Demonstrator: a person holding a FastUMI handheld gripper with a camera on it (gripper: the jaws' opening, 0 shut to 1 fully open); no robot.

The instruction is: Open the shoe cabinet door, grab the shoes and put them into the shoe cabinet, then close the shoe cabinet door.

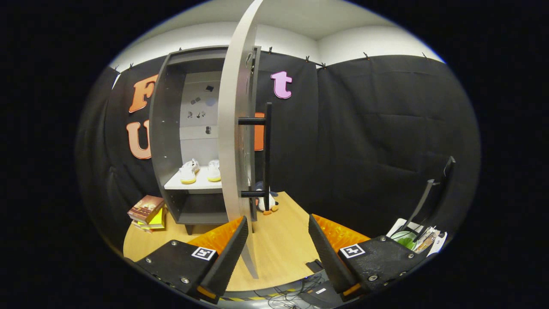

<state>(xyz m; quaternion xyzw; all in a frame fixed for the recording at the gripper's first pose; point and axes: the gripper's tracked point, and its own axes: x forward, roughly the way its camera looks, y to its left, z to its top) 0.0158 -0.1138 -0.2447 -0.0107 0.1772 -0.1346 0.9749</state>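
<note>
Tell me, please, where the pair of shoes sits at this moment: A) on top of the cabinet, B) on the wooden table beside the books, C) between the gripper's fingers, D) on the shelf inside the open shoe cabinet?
D: the shoes rest side by side on the shelf inside the shoe cabinet, whose door stands open; the gripper is open and empty.

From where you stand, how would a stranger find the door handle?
Find the grey shoe cabinet against the black wall. Its pale door stands open, edge-on, beyond the open hand-held gripper. The handle is the long black vertical bar on that door, held off by two short posts.
</note>
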